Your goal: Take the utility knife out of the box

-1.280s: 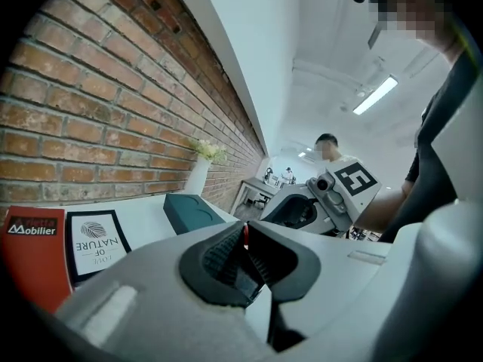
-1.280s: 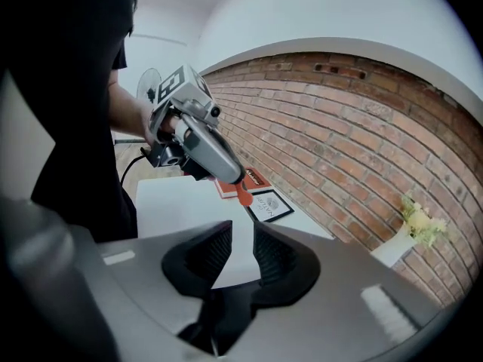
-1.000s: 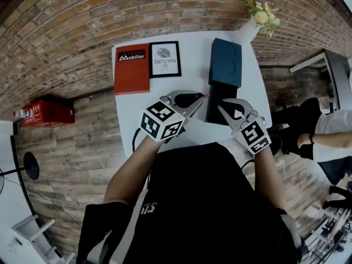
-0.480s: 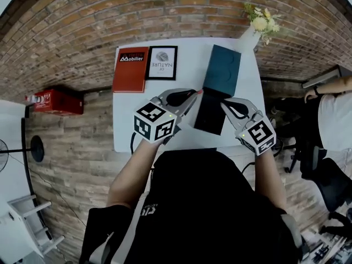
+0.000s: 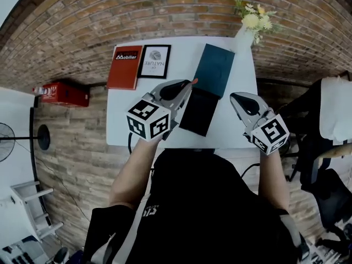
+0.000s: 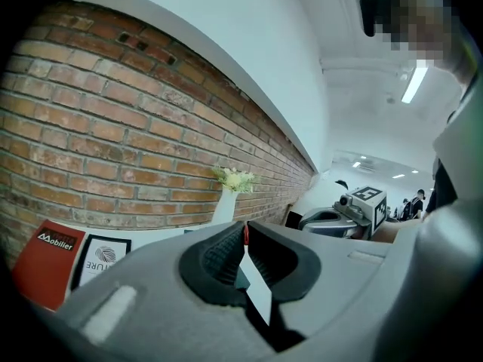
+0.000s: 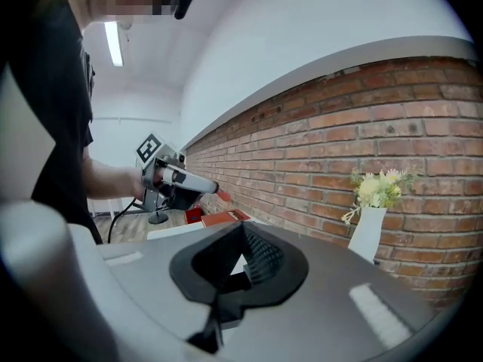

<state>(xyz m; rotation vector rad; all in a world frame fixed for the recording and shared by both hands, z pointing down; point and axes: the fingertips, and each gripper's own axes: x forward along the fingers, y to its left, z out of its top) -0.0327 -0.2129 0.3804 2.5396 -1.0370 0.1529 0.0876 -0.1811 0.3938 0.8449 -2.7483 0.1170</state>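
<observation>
The utility knife (image 5: 193,81) is held in the left gripper (image 5: 187,86). The jaws are closed narrowly on it, and only its red end is seen, standing out a little beyond the fingertips. In the left gripper view the same red end is pressed between the two ribbed pads. In the head view the knife is found at the left edge of the box (image 5: 215,67), where the teal part of the box meets its black part. Whether the knife touches the box cannot be told.

The box is laid on the white table (image 5: 220,132), with the black part toward the person. The right gripper (image 5: 235,98) is kept to the right of the box, apart from it. Its jaws are brought fully together and nothing is seen between them. A red book (image 5: 124,66) and a framed picture (image 5: 154,61) are placed to the left of the box, and a white vase with flowers (image 5: 245,34) is set at the far corner of the table.
</observation>
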